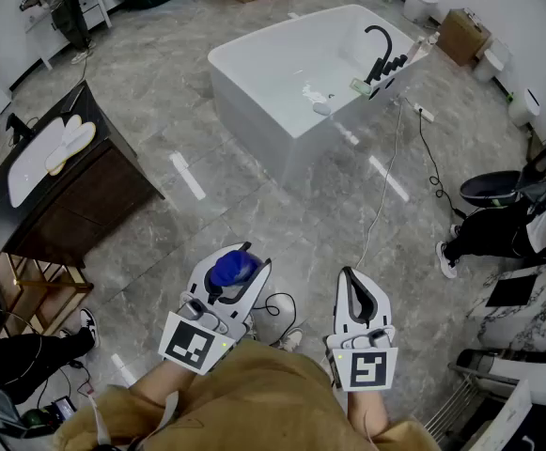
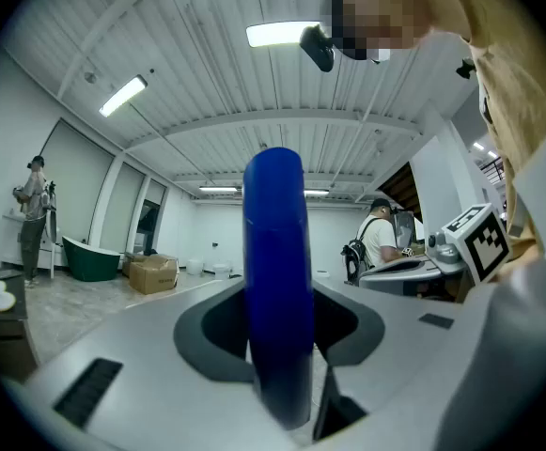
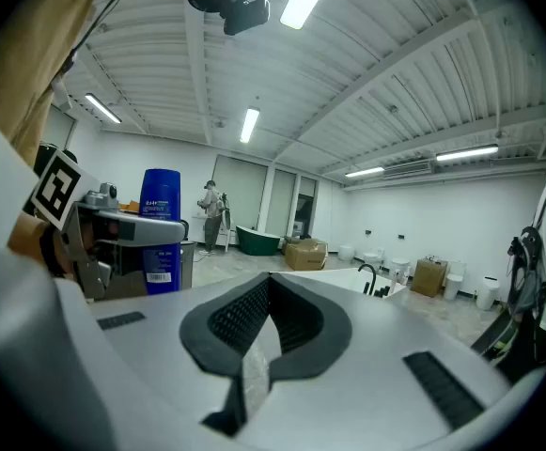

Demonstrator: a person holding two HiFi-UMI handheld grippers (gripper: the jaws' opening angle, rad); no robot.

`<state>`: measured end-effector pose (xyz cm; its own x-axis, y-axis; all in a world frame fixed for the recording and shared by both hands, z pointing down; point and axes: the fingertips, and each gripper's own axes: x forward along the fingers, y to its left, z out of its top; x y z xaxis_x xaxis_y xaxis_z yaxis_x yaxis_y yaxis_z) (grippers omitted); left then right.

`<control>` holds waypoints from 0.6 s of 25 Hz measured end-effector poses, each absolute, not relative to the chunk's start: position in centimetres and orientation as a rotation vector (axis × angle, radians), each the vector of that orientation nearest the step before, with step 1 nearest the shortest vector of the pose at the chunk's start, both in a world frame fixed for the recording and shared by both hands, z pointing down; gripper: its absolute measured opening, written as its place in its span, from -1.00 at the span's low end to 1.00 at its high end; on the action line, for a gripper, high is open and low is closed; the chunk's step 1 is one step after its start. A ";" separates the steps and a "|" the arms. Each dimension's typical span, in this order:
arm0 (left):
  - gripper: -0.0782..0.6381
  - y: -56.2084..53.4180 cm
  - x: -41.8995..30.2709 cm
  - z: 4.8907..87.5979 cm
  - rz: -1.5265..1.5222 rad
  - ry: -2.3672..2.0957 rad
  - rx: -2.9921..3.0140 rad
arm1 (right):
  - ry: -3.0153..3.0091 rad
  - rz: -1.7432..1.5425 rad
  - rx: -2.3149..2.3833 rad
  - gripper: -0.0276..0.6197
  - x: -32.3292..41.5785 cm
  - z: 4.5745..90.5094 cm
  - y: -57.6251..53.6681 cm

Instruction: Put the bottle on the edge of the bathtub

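My left gripper [image 1: 241, 257] is shut on a blue bottle [image 1: 231, 271], held low in front of me over the grey floor. In the left gripper view the blue bottle [image 2: 276, 289] stands upright between the dark pads and fills the middle of the left gripper [image 2: 282, 325]. Beside it, my right gripper [image 1: 350, 276] has its jaws together and holds nothing. The right gripper [image 3: 267, 287] points toward the white bathtub [image 3: 343, 276], and the blue bottle [image 3: 163, 225] shows at its left. The bathtub [image 1: 254, 56] with a black tap [image 1: 382, 49] stands some way ahead on the floor.
A dark vanity with a white basin [image 1: 61, 172] stands at the left. A cable [image 1: 383, 188] runs over the floor from the tub toward me. A seated person [image 1: 498, 225] and a marble block [image 1: 522, 299] are at the right. Cardboard boxes [image 1: 462, 34] sit behind the tub.
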<state>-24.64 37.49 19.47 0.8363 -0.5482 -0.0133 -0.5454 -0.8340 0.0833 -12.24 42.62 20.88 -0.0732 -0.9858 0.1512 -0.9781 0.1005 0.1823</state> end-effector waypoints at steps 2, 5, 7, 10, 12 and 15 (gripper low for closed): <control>-0.37 37.2 -24.3 18.9 -0.076 -0.877 2.954 | -2.136 -0.045 1.969 -0.91 -12.0 20.7 42.3; -0.37 36.6 -24.3 18.5 -0.083 -0.901 2.976 | -2.110 -0.050 1.994 -0.91 -11.6 20.3 42.0; -0.37 35.9 -24.3 18.6 -0.090 -0.934 2.979 | -2.080 -0.047 2.027 -0.91 -11.1 20.0 41.8; -0.37 35.0 -24.5 18.6 -0.118 -0.985 2.961 | -2.090 -0.098 2.060 -0.91 -10.5 19.4 41.6; -0.37 34.7 -24.8 18.5 -0.123 -0.998 2.956 | -2.092 -0.095 2.073 -0.90 -10.2 19.1 41.6; -0.37 34.3 -25.6 18.5 -0.123 -1.007 2.957 | -2.085 -0.093 2.119 -0.90 -9.9 18.4 41.5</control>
